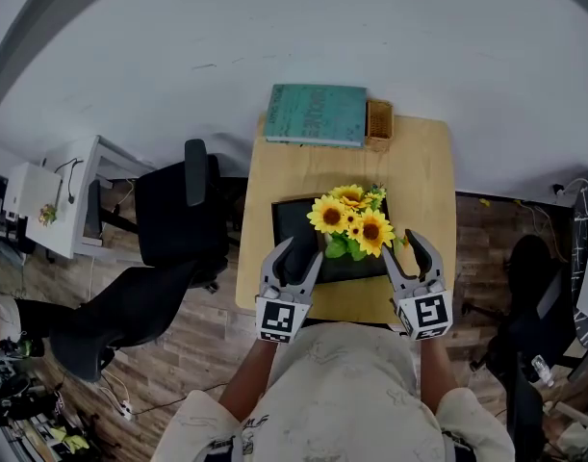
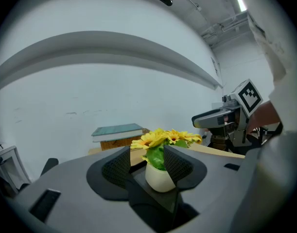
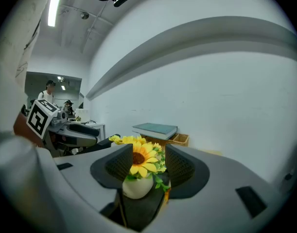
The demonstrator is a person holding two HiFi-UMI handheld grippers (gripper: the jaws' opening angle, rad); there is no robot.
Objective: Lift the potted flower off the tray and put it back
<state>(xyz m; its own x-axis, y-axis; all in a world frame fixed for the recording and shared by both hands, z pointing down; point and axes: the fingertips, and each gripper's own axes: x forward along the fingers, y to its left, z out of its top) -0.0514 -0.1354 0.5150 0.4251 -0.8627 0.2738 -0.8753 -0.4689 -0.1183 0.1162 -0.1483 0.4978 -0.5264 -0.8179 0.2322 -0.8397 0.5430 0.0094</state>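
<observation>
The potted flower (image 1: 351,221) stands on the tray (image 1: 292,218) on the table (image 1: 419,162), book (image 1: 316,115) and basket (image 1: 378,123) behind it.

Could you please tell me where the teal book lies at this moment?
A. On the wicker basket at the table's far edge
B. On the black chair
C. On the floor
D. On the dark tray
A: the teal book rests on the wicker basket at the far edge of the table, beyond the tray with the potted flower.
</observation>
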